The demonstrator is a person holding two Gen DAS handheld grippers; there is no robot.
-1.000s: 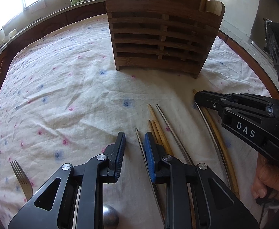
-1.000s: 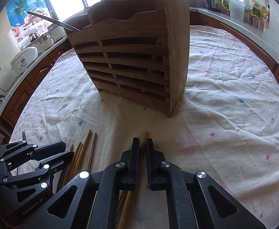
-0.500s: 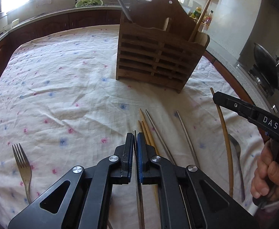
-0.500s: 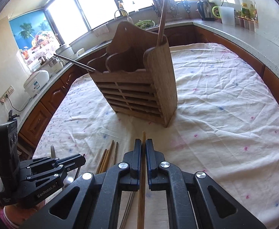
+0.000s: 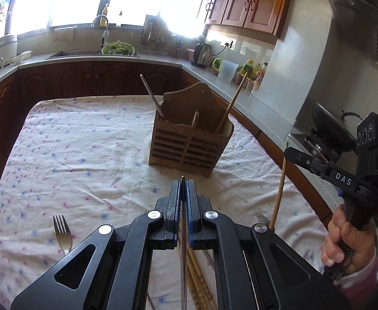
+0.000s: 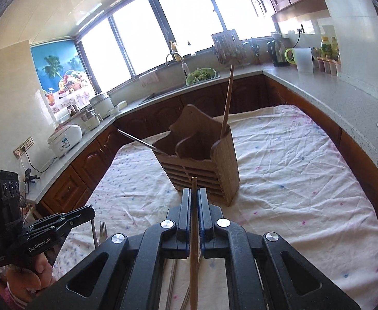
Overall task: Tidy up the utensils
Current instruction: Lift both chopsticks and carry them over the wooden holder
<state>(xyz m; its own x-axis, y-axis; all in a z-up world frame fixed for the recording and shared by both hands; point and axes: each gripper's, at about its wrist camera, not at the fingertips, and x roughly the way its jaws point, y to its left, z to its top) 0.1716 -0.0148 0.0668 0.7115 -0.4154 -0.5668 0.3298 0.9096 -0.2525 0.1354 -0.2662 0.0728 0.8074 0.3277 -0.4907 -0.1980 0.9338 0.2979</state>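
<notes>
A wooden slatted utensil holder (image 5: 191, 144) stands mid-table; it also shows in the right wrist view (image 6: 204, 165). It holds one metal chopstick (image 5: 151, 95) and one wooden chopstick (image 5: 231, 100). My left gripper (image 5: 183, 184) is shut on a metal chopstick (image 5: 182, 245), lifted above the cloth. My right gripper (image 6: 194, 193) is shut on a wooden chopstick (image 6: 194, 245), also lifted; that stick shows in the left wrist view (image 5: 279, 188). More wooden chopsticks (image 5: 199, 279) lie on the cloth under my left gripper.
A fork (image 5: 62, 232) lies on the floral tablecloth (image 5: 72, 155) at the front left. Another fork's tines (image 5: 262, 218) show at the right. Kitchen counters (image 6: 331, 87) with a kettle and bottles surround the table.
Both grippers have risen from the cloth, each carrying its chopstick. The left closed on the metal chopstick a second ago. The holder now looks farther and lower.
</notes>
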